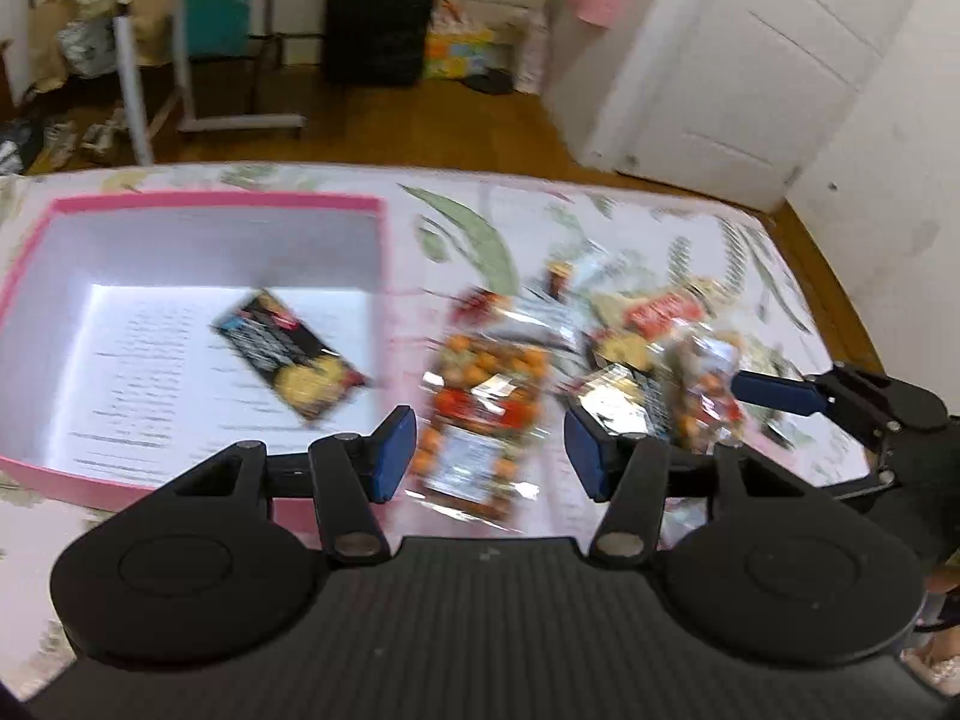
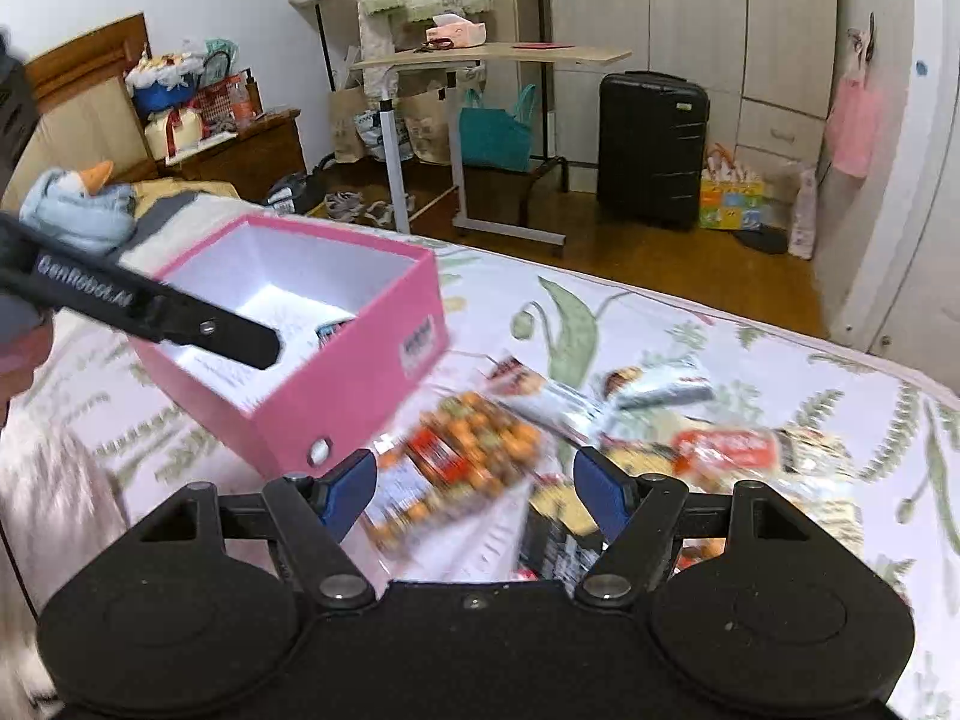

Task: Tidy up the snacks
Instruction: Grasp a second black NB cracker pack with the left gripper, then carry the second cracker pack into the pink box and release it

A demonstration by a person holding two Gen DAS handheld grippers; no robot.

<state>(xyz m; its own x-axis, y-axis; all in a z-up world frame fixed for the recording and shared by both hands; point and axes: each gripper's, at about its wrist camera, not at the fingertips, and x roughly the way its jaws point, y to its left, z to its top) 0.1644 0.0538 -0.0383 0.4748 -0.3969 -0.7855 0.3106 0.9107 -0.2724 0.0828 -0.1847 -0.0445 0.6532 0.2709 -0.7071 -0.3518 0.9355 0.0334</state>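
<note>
Both your left gripper (image 1: 489,450) and right gripper (image 2: 474,495) hang spread and empty over the snack packets (image 1: 480,414) on the bedspread (image 2: 750,348); one dark packet (image 1: 294,354) lies inside the pink box (image 2: 354,384)

We hold our left gripper (image 1: 489,450) and right gripper (image 2: 474,495) side by side, jaws spread wide, nothing gripped.

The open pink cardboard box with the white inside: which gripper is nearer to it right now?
Left. The left gripper hangs by the pink box's right wall, over the orange snack packet. The right gripper sits farther right, over the pile of snack packets.
</note>
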